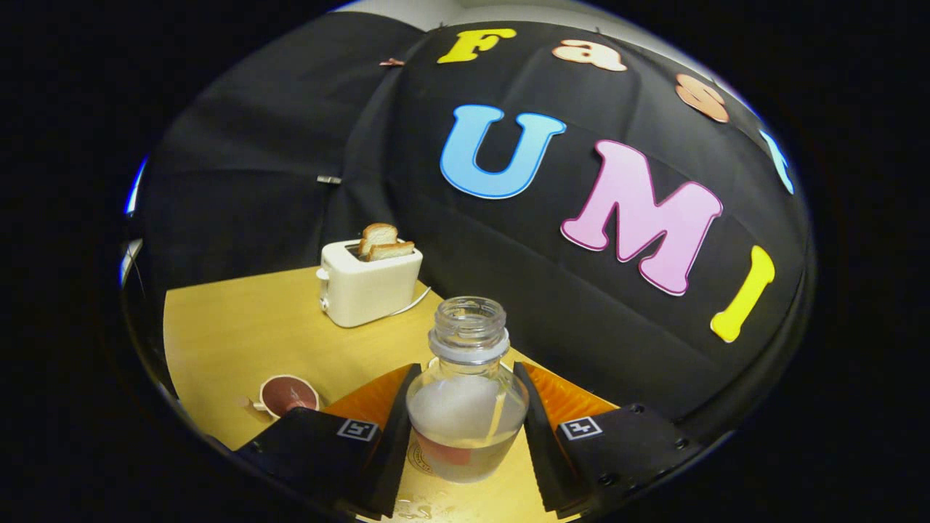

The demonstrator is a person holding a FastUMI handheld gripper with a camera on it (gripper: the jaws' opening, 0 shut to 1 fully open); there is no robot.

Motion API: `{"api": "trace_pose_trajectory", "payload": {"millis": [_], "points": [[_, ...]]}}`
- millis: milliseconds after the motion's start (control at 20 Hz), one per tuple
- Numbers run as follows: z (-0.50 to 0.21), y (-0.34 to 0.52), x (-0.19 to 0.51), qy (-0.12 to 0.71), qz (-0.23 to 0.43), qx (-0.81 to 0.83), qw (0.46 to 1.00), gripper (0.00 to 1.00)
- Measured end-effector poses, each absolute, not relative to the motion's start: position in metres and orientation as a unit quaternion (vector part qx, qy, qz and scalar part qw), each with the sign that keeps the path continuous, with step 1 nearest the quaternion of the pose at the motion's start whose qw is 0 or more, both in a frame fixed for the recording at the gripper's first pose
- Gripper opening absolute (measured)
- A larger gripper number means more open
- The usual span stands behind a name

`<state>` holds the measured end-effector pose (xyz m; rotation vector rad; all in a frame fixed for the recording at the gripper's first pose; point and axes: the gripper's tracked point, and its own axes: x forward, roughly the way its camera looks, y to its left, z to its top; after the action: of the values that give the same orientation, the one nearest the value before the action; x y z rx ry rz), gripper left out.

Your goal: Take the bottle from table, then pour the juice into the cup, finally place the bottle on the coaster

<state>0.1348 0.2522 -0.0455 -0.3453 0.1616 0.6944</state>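
A clear glass bottle (467, 418) with no cap stands upright between my fingers, a little pale juice in its bottom. My gripper (466, 367) is shut on the bottle, one finger pressing each side of its round body. Under the bottle's base the edge of a round coaster (419, 459) shows; I cannot tell whether the bottle rests on it or hangs just above. A white cup (288, 395) with reddish juice inside stands on the table, left of my left finger.
A white toaster (369, 285) holding two slices of bread stands farther back on the yellow table (232, 327), its cord trailing right. Drops of liquid (425, 506) lie on the table near the fingers. The booth's black cloth wall closes in behind and to the right.
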Motion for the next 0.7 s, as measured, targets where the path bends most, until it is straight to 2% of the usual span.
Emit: {"api": "trace_pose_trajectory", "payload": {"millis": [250,700], "points": [[-0.079,0.252,0.144,0.094,0.37,-0.088,0.92,0.75],[-0.136,0.243,0.181,0.106,0.352,-0.013,0.93,0.75]]}}
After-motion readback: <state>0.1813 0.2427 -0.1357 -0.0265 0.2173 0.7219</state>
